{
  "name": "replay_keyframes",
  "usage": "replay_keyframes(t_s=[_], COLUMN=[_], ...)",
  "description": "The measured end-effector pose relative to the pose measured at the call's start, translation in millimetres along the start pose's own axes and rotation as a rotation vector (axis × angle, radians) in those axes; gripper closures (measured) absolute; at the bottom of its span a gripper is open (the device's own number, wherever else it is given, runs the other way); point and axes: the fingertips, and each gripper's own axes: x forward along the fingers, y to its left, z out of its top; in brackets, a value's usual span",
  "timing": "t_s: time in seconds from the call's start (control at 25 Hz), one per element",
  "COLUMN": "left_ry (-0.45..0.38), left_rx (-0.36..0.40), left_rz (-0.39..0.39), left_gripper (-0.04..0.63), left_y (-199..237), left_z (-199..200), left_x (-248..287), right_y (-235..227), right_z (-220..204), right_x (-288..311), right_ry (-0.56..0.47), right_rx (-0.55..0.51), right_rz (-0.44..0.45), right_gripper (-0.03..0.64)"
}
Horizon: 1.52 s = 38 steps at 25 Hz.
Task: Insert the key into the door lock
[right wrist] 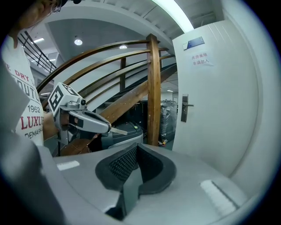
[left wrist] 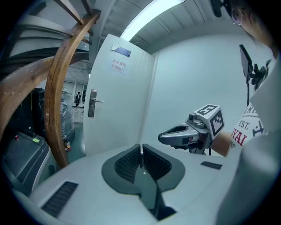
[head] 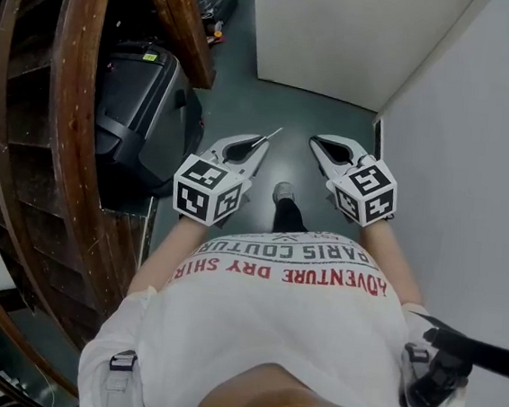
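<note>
– Wooden stair railing [head: 72, 89] far left, curved. Black machine [head: 135, 95] beside it, on the dark green floor [head: 274, 101]. What comes next?
– Left gripper [head: 261, 143], held out over the floor in front of the person's white shirt [head: 270, 317]. Jaws clamped on the key [head: 271, 136]. Thin metal blade sticks out past the tips toward the white door [head: 344, 36].
– Does its own view agree?
– Yes. Blade stands upright, pinched between the ribbed pads [left wrist: 127, 163].
– And the other hand?
– Right gripper [head: 317, 143] is just beside the left, not touching. Jaws together, nothing between them.
– Where is the lock?
– Door lock [left wrist: 91, 103], with a lever handle, sits on the door ahead. Key is well apart from it. White wall [head: 479, 131] runs along the right.
</note>
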Motion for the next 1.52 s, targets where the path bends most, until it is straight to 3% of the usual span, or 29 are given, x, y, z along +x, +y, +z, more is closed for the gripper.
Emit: replay_keyframes(t_s=[0.24, 0.48, 0.64, 0.8, 1.0, 1.52], left_ry=[0.034, 0.025, -0.037, -0.071, -0.076, -0.053], left_rx=[-0.02, -0.001, 0.021, 0.024, 0.025, 0.018], left_rz=[0.008, 0.026, 0.049, 0.075, 0.095, 0.048], left_gripper=[0.572, 0.572, 0.572, 0.572, 0.572, 0.572], left_y=[78.8, 158.3, 189.8, 211.8, 238.2, 324.0], left_z=[41.6, 127.8, 186.3, 214.7, 222.3, 251.9], left_x=[110.9, 228.6, 266.6, 277.7, 290.4, 368.1], right_y=[-119.8, -264.6, -329.8, -364.2, -381.2, -460.1], right_z=[11.8, 56.2, 95.0, 123.8, 139.1, 159.4], right_x=[78.4, 138.4, 158.8, 173.2, 198.1, 277.4], right_ry=[0.014, 0.006, -0.023, -0.071, -0.101, -0.087], right_rx=[0.034, 0.032, -0.007, -0.016, -0.029, -0.008], right_rz=[0.012, -0.004, -0.022, -0.03, -0.013, -0.049], right_gripper=[0.614, 0.614, 0.614, 0.614, 0.614, 0.614])
